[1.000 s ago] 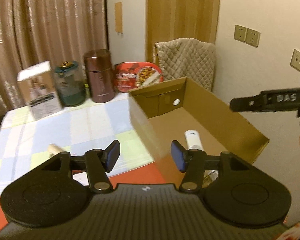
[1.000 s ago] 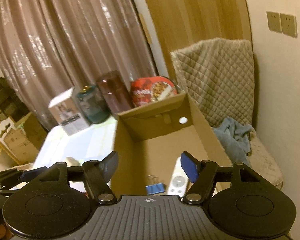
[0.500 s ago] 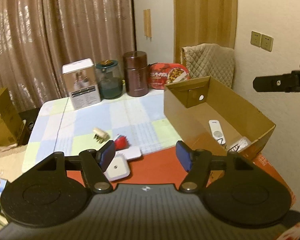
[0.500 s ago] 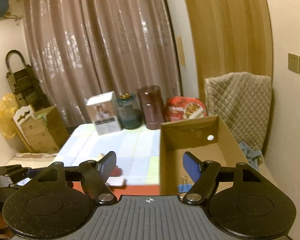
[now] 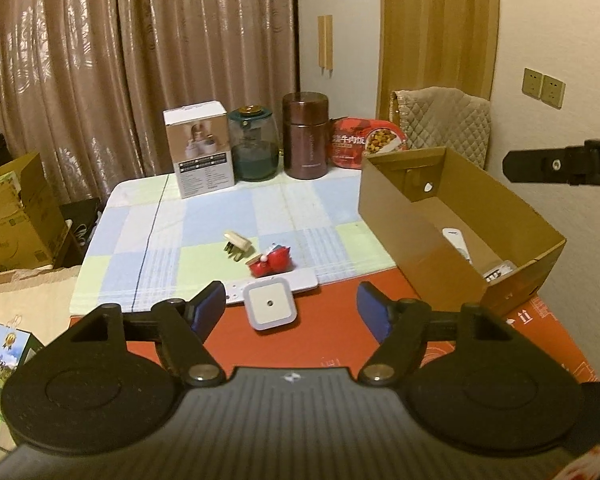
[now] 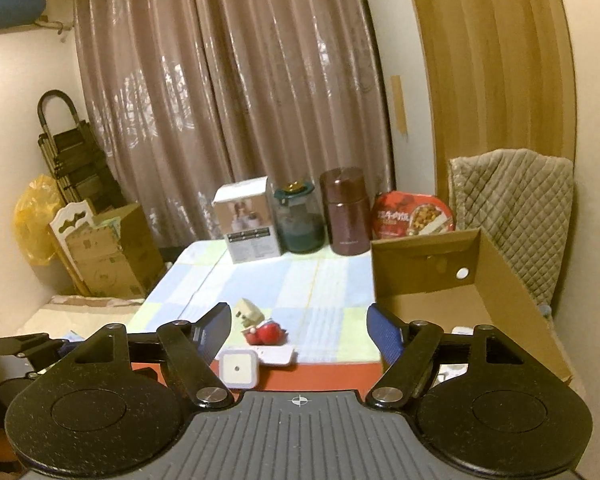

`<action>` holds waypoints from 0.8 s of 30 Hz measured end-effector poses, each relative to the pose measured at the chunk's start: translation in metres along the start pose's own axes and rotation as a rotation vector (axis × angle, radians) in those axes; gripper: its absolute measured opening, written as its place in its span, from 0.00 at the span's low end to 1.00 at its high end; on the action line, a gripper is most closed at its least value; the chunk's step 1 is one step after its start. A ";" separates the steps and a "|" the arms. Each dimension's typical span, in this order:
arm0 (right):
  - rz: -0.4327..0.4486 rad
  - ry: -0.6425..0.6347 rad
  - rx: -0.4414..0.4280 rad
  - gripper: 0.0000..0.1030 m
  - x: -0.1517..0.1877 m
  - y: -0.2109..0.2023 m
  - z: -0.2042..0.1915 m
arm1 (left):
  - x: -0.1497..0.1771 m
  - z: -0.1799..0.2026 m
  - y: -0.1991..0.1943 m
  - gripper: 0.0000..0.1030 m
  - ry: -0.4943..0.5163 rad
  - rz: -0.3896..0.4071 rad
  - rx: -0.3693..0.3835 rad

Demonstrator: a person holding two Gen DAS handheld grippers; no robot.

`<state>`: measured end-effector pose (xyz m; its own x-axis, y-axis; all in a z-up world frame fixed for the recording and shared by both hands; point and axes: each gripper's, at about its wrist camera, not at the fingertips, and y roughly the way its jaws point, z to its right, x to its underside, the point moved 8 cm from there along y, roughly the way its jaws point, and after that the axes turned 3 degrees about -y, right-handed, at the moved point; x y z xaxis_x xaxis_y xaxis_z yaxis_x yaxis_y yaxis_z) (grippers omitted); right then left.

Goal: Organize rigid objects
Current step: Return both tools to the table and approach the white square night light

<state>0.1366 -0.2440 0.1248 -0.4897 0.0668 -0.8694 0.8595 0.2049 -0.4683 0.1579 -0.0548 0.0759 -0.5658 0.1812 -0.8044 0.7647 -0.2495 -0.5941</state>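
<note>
My left gripper (image 5: 290,306) is open and empty, held back above the table's near edge. My right gripper (image 6: 300,330) is open and empty too; its finger shows at the right of the left wrist view (image 5: 556,166), above the box. On the table lie a white square night light (image 5: 270,306) (image 6: 237,370), a flat white strip (image 5: 278,286), a red figurine (image 5: 272,262) (image 6: 267,332) and a cream plug adapter (image 5: 238,245) (image 6: 249,314). The open cardboard box (image 5: 420,240) (image 6: 504,280) at the right holds a white remote (image 5: 456,240) and other small items.
At the table's far edge stand a white product box (image 5: 200,148), a green glass jar (image 5: 254,146), a brown thermos (image 5: 305,136) and a red food bowl (image 5: 366,142). A quilted chair (image 5: 446,118) is behind the box. Cardboard boxes (image 5: 12,216) sit on the floor left.
Both grippers have pulled back and up from over the box, still open. The loose items on the table have come into view.
</note>
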 end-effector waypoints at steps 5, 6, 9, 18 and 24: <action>-0.020 0.004 -0.004 0.70 0.014 0.015 -0.006 | 0.013 -0.023 0.006 0.69 -0.023 -0.005 -0.032; -0.028 0.004 -0.004 0.70 0.018 0.020 -0.007 | 0.016 -0.028 0.009 0.69 -0.028 -0.009 -0.039; -0.052 -0.002 -0.010 0.70 0.032 0.035 -0.011 | 0.028 -0.046 0.018 0.70 -0.050 -0.024 -0.057; -0.141 -0.034 -0.028 0.70 0.078 0.099 -0.022 | 0.057 -0.082 0.065 0.73 -0.110 -0.045 -0.061; -0.213 -0.074 -0.010 0.70 0.107 0.158 -0.016 | 0.068 -0.082 0.111 0.77 -0.117 -0.033 -0.023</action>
<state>0.2175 -0.1887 -0.0394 -0.6472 -0.0507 -0.7606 0.7364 0.2165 -0.6410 0.2299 0.0081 -0.0451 -0.6216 0.0765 -0.7796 0.7514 -0.2229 -0.6211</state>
